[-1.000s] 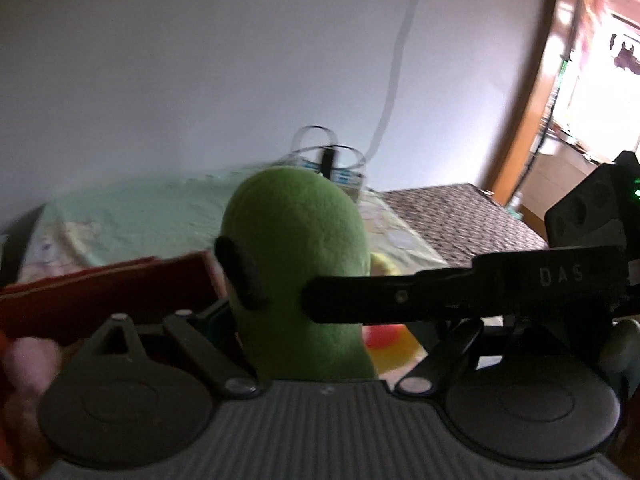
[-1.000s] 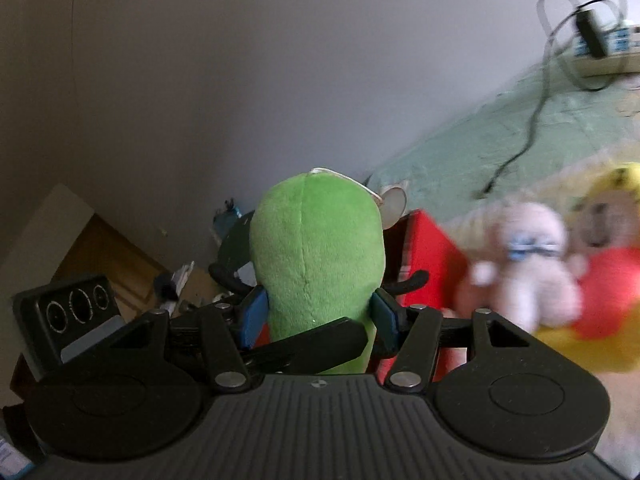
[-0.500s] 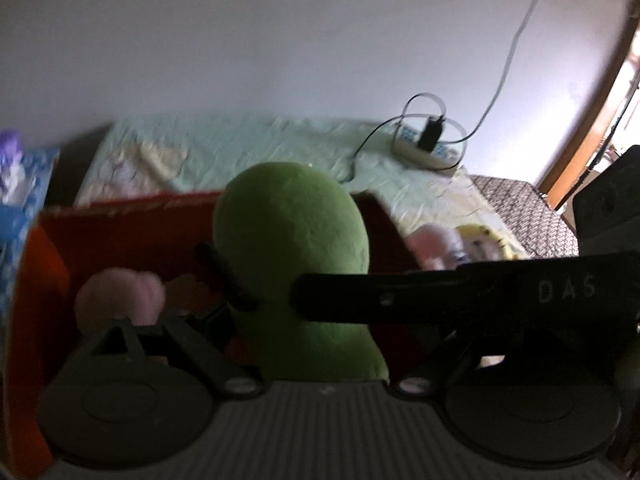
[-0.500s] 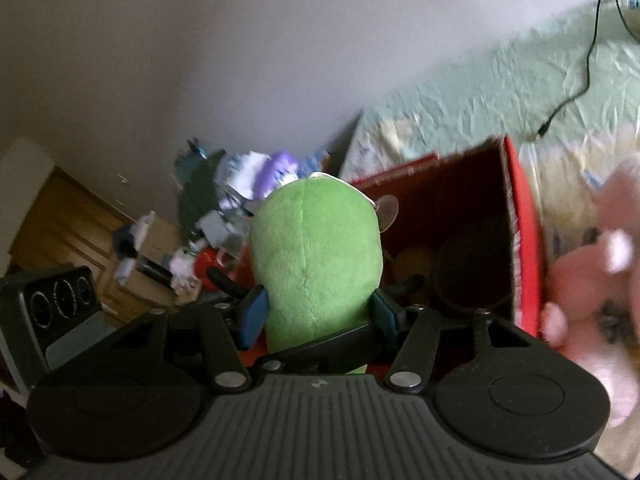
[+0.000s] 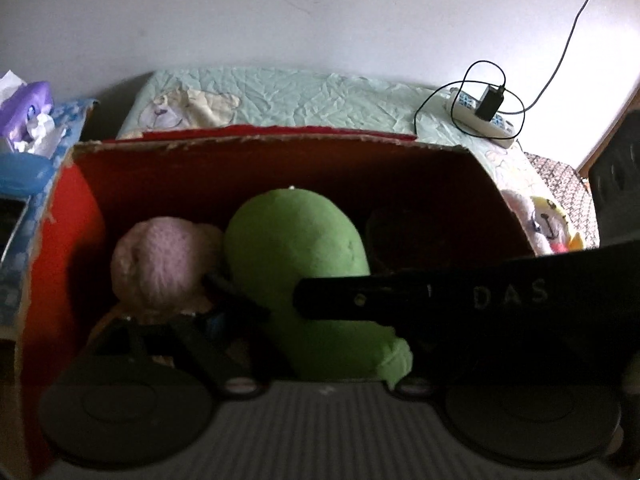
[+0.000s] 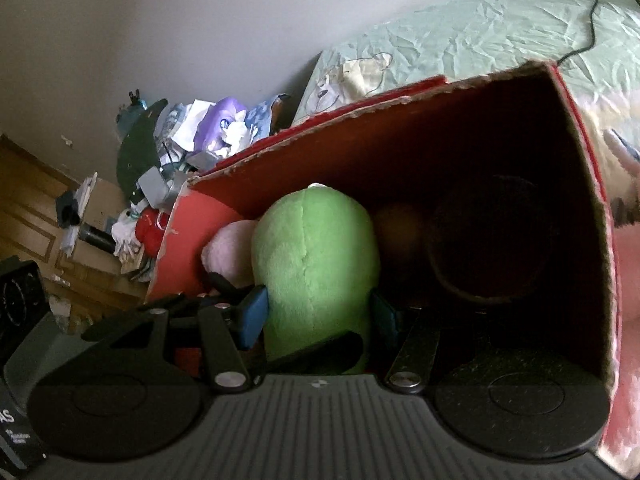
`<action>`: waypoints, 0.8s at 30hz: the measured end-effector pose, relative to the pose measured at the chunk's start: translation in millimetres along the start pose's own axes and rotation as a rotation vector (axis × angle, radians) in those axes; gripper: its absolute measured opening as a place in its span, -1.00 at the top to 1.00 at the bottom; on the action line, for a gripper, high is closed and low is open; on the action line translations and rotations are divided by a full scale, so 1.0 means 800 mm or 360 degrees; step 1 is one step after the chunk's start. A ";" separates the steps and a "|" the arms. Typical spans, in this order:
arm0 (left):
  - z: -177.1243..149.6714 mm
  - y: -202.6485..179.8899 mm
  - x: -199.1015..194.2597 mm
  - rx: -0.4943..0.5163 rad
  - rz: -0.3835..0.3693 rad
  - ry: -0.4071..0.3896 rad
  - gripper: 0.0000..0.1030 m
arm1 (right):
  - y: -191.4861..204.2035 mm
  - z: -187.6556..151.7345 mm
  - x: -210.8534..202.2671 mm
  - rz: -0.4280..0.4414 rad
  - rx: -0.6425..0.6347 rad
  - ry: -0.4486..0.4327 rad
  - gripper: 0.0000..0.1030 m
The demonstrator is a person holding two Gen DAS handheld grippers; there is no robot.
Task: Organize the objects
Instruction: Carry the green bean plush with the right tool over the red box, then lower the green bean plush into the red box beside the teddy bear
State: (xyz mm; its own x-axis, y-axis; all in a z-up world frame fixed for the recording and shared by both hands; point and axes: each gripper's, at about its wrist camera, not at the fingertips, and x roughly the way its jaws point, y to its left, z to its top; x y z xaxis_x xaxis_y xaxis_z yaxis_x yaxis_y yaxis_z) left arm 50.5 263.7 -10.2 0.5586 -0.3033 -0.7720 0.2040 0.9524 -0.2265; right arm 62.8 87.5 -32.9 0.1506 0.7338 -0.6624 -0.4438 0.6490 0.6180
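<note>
- The green plush toy [image 6: 312, 264] fills the centre of the right wrist view, upright, with its rounded top inside the open red cardboard box [image 6: 400, 148]; the right tool [image 6: 316, 312] is clamped on it, one blue pad [image 6: 252, 314] pressed against each flank low on the body, probably so the soft bulk hangs steady while it goes in.
- In the left wrist view the same toy [image 5: 296, 256] sits centre frame, and the left tool [image 5: 256, 300] has one dark finger against its left side. The other side is covered by the right tool's black arm crossing from the right edge, so I cannot tell whether the left one grips or merely steadies it.
- A pink knitted plush [image 5: 160, 264] lies in the box just left of the green one, touching it. A dark round thing [image 6: 492, 240] fills the box's right half (too shadowed to name).
- The box stands on a bed with a pale green cover [image 5: 320, 96]. More plush toys [image 5: 540, 220] lie outside at the right edge, likely waiting their turn.
- A power strip with a charger [image 5: 484, 112] rests at the upper right, away from the work.
- My reading: the toy is over its slot and not yet let go.
</note>
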 end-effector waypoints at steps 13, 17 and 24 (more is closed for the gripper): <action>0.000 0.009 -0.008 0.0009 0.0090 -0.0009 -0.79 | -0.004 -0.001 0.010 0.0136 0.0086 0.0116 -0.21; -0.001 0.007 -0.003 0.0014 0.0098 0.0014 -0.78 | -0.004 -0.001 0.001 0.0139 0.0072 0.0101 -0.22; -0.001 0.000 0.000 0.0038 0.0137 0.0031 -0.78 | -0.015 -0.002 -0.029 0.0172 0.0141 -0.0069 -0.09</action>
State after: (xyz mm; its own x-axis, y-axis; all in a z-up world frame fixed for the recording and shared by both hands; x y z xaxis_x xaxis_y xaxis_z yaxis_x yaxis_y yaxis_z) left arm 49.9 263.8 -11.2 0.5589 -0.2196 -0.7996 0.1754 0.9738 -0.1449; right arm 63.2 62.7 -25.4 0.1447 0.8072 -0.5723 -0.3798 0.5794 0.7211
